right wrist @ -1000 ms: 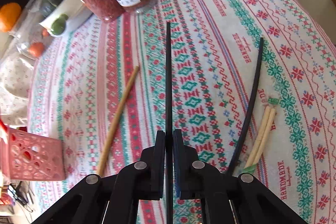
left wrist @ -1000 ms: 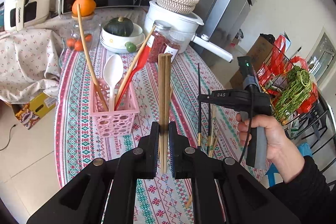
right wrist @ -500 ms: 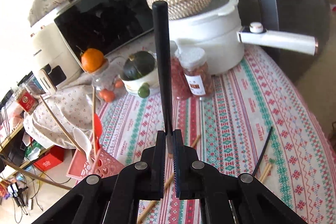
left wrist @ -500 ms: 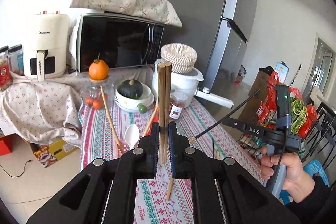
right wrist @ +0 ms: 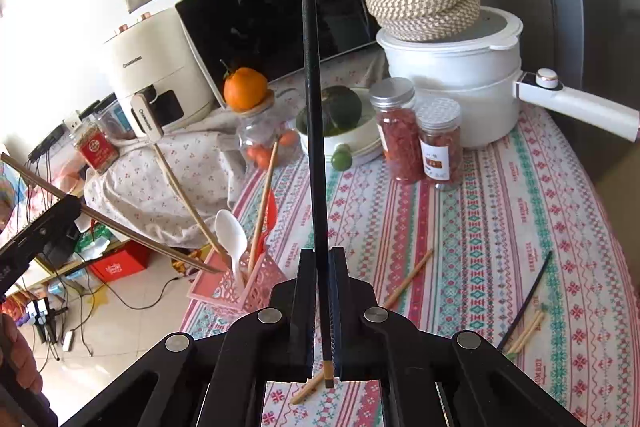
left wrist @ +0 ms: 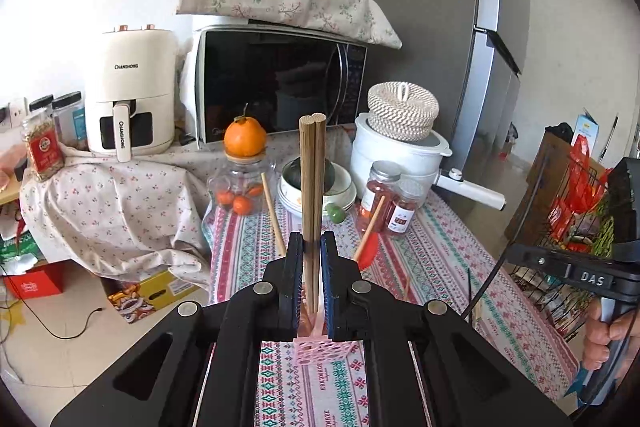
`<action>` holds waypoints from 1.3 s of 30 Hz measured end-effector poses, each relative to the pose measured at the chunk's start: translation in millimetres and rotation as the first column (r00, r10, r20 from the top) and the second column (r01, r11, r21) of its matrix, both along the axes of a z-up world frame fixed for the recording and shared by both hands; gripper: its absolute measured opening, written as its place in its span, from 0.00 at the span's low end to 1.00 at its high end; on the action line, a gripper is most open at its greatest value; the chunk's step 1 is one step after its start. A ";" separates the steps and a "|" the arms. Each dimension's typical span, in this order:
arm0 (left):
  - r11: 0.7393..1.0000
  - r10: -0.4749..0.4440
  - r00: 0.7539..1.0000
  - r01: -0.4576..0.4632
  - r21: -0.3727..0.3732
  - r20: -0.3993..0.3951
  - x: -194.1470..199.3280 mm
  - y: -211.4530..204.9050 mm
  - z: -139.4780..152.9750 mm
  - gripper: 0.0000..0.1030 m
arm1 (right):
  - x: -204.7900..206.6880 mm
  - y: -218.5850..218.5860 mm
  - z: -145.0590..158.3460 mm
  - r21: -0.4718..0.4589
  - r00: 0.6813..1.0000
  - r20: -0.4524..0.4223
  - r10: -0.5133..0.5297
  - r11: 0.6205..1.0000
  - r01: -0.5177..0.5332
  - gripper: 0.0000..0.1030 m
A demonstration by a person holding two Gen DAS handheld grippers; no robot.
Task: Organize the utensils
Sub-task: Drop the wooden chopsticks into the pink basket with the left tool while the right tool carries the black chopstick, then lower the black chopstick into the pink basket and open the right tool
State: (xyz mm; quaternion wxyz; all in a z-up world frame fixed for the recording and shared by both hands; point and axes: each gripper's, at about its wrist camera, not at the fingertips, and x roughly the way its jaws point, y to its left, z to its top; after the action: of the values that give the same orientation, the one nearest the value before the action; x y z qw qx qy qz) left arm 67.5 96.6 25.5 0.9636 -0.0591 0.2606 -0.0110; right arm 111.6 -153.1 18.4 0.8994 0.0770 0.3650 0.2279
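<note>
My left gripper is shut on a pair of brown wooden chopsticks, held upright over the pink utensil basket. In the right wrist view the chopsticks' lower end reaches the pink utensil basket, which holds a white spoon, a red spatula and a wooden stick. My right gripper is shut on a black chopstick, raised above the table.
On the patterned tablecloth lie a black chopstick, pale chopsticks and a wooden chopstick. Two spice jars, a white pot, a bowl with a squash and a jar with an orange stand behind.
My left gripper has brought the wooden chopsticks down and forward to the basket. My right gripper has risen a little further with the black chopstick and tilted towards the basket.
</note>
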 end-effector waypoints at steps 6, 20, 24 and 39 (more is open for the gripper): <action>1.000 0.012 0.996 -0.014 -0.017 -0.088 26.9 7.6 -28.1 0.09 | -4.4 9.1 11.7 0.039 0.999 0.029 0.021 0.999 -0.022 0.04; 0.991 0.025 0.984 -0.047 -0.125 -0.175 44.4 16.2 -51.7 0.83 | 6.9 45.4 22.2 0.116 0.997 0.060 0.043 0.992 -0.050 0.04; 0.989 0.024 0.975 -0.054 -0.135 -0.219 32.2 20.2 -56.3 0.90 | 11.9 58.2 19.9 0.143 0.997 0.057 0.048 0.988 -0.056 0.04; 0.994 0.035 0.932 -0.071 -0.087 -0.361 13.1 42.9 -90.5 1.00 | 36.5 84.7 -6.1 0.121 1.000 0.024 0.015 0.992 -0.018 0.05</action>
State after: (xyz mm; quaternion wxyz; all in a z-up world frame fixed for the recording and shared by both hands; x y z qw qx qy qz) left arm 80.6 139.5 -65.0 0.8957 -0.1144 0.4295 0.0132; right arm 148.1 -68.5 12.3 0.8953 0.1257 0.3405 0.2581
